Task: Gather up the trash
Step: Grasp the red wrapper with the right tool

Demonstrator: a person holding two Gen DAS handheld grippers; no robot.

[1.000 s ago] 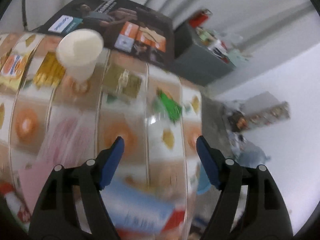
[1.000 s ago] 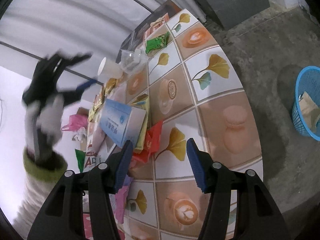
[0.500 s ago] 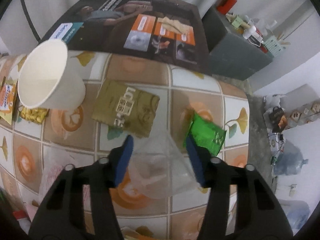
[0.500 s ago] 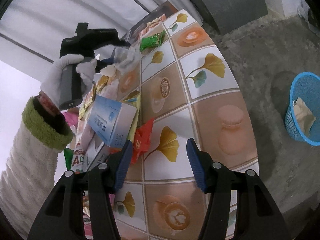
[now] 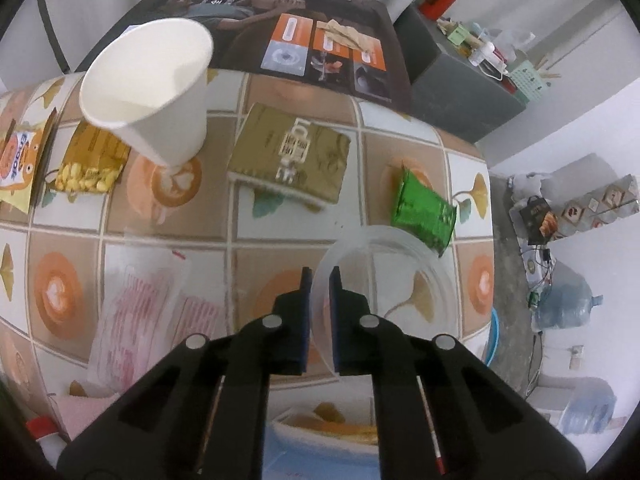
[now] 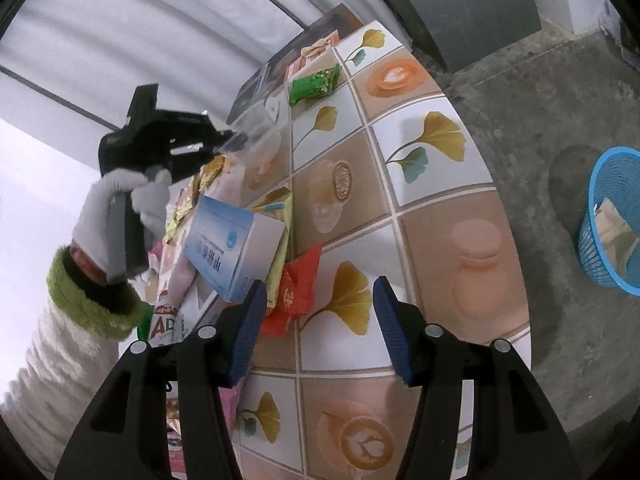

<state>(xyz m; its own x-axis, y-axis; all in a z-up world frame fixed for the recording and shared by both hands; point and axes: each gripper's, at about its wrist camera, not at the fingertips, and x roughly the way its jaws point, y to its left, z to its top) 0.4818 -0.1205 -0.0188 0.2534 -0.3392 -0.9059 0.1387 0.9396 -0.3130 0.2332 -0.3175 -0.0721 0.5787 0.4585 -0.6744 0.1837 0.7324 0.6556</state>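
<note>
Your left gripper (image 5: 319, 280) pinches the clear cup (image 5: 384, 276) by its rim, above the table (image 6: 436, 168); it looks light, thin, crushable, so grip gently; right gripper (image 6: 320, 320) hangs wide, empty.

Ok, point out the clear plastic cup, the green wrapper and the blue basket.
clear plastic cup (image 5: 384, 276), left wrist view, see-through wall.
green wrapper (image 5: 424, 210), left wrist view, middle of its face.
blue basket (image 6: 612, 184), right wrist view, upper rim.
</note>
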